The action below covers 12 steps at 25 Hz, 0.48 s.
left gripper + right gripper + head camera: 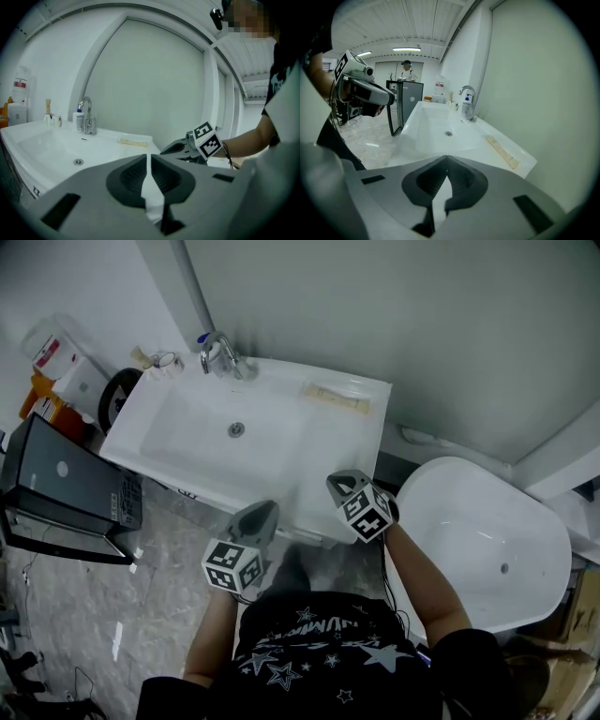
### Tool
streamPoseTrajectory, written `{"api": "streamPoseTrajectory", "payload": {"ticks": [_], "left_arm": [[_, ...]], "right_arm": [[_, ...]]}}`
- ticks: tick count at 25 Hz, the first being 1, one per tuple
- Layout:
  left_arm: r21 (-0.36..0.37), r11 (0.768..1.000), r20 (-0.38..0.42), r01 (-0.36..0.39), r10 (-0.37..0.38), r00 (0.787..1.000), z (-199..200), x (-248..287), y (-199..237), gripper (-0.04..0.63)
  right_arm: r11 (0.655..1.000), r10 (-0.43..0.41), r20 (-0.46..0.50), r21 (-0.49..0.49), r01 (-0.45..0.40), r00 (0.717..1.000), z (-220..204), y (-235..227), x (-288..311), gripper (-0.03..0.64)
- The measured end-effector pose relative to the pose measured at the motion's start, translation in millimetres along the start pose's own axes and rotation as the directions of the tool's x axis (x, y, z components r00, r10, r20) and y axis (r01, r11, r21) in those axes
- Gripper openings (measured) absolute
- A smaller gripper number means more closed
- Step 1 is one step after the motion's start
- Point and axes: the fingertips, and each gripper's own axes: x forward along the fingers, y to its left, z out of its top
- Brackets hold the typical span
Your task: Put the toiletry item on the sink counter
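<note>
The toiletry item is a flat beige tube [335, 397] lying on the white sink counter [328, 446], at its back right beside the wall. It also shows in the left gripper view as a pale tube [133, 142] and in the right gripper view [501, 151]. Both grippers hang in front of the counter's near edge, close to the person's body and well short of the tube. My left gripper [258, 517] [149, 157] has its jaws together with nothing between them. My right gripper [342, 486] [447, 159] is shut and empty too.
A chrome faucet [220, 354] stands at the basin's back, with a small bottle [202, 339] and a cup [167, 362] next to it. A white tub [487, 549] sits to the right. A black cabinet [66, 493] stands on the floor to the left.
</note>
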Motion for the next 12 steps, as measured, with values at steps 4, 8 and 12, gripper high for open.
{"api": "streamPoseTrajectory", "payload": {"ticks": [4,8,12], "left_arm": [[-0.001,1.0,-0.006,-0.022,0.022,1.0,-16,-23,-25,0.038],[-0.03,0.998,-0.004,-0.055,0.055,0.998,-33,-48,-45,0.038],[-0.052,0.993,-0.001,-0.103,0.103,0.995,-44,-68,-59,0.038]], "right_arm": [[0.998,0.056,0.005,-0.025,-0.056,0.998,-9,30,-15,0.014],[0.994,0.105,0.019,-0.044,-0.104,0.994,-14,57,-28,0.014],[0.989,0.141,0.05,-0.049,-0.138,0.989,-13,79,-42,0.014]]}}
